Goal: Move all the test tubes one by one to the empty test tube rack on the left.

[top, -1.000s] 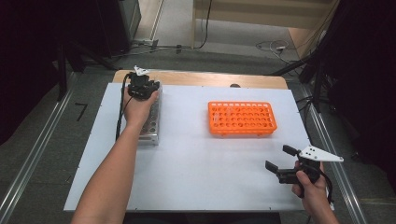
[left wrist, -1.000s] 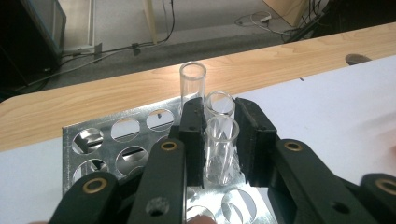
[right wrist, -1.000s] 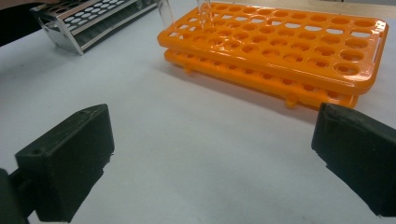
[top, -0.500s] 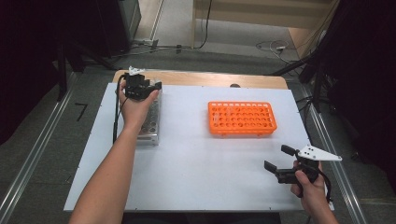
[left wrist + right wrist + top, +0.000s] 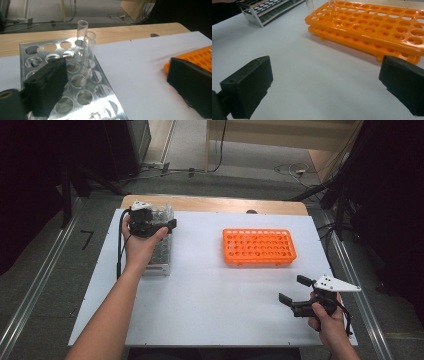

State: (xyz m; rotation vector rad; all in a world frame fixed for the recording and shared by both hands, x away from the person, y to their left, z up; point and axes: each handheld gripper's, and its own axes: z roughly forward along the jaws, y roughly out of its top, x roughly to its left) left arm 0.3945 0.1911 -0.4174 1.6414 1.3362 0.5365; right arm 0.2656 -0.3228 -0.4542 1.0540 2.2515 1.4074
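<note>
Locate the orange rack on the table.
In the high view, the orange rack lies right of centre on the white table, beyond the right gripper.

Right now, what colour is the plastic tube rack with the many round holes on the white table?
Bright orange plastic rack; it shows best in the right gripper view.

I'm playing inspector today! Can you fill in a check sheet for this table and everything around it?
Surface: white board on a wooden table, bare in the middle.
Job's things: metal rack holding two clear tubes; orange rack, tubes at its far corner.
Clutter: nothing seen.
Grippers: left gripper over the metal rack, jaws just opened, nothing between; right gripper open, low over the board.
Cables: one along the left wrist; more on the floor.
Surroundings: grey floor, dark stands.
</note>
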